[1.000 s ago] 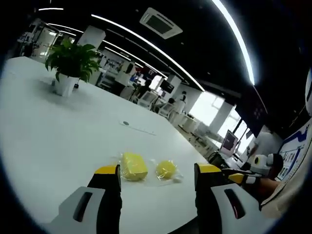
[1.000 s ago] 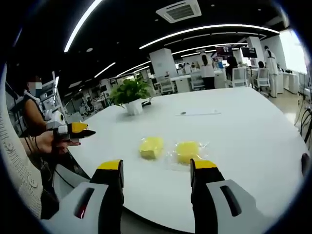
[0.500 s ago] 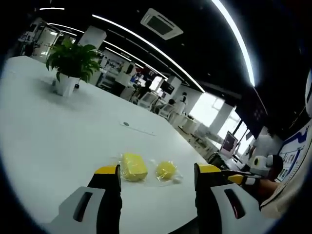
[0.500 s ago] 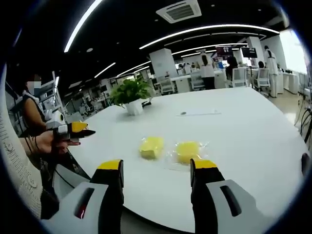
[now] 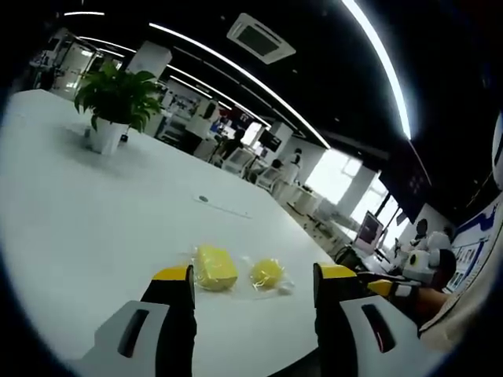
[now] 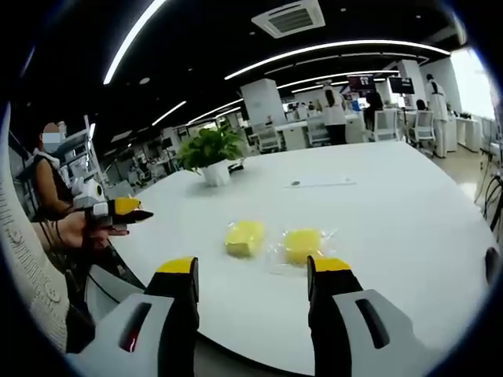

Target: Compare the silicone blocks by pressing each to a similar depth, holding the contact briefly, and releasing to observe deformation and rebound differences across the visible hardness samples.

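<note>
**Nothing shifts; blocks untouched**

Both grippers hold as before, left gripper [image 5: 253,284] and right gripper [image 6: 253,276] with jaws wide, empty. Two yellow silicone blocks [image 6: 244,236] [image 6: 302,243], probably soft and light, lie near the white table's [image 6: 409,204] near edge; press their tops.

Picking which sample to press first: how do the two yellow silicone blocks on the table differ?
In the right gripper view, the left block looks boxy with flat faces, while the right block looks rounder. The right block lies on crinkled clear plastic that spreads around it; less wrap shows around the left block. Both are yellow, untouched, side by side on the white table.
</note>
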Motion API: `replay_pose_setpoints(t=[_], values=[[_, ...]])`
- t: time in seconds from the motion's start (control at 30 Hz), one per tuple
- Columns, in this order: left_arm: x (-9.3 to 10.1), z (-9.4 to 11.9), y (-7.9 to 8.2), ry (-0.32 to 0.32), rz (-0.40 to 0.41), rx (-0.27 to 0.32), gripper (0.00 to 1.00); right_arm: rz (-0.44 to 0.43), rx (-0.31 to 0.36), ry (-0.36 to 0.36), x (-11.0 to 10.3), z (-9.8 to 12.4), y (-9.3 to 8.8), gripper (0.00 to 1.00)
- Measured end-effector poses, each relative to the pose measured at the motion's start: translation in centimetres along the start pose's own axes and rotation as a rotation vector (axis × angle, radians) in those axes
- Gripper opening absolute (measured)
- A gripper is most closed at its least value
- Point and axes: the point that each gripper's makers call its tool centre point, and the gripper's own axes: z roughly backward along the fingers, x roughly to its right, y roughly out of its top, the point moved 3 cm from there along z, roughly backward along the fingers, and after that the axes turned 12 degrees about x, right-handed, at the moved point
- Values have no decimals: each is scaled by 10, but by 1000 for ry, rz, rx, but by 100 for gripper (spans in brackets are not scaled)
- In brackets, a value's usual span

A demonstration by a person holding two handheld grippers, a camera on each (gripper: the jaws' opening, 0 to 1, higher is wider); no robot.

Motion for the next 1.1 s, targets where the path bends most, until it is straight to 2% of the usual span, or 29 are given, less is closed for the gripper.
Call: replay_pose_setpoints(t=[0.27, 0.57, 0.67, 0.9, 1.0, 1.1], values=[[2, -5, 3, -11, 8, -6, 62, -1, -4, 3, 0, -2, -1, 51], [0, -17, 12, -24, 52, 5, 66, -6, -8, -5, 4, -4, -1, 51], [1, -22, 16, -30, 88, 22, 65, -11, -12, -8, 5, -5, -1, 51], [-1, -33, 22, -28, 157, 60, 68, -15, -22, -18, 8, -8, -3, 51], [-2, -39, 24, -29, 215, 89, 69, -19, -28, -24, 10, -9, -4, 51], [-5, -45, 29, -43, 323, 132, 65, -23, -39, -28, 13, -9, -6, 50]])
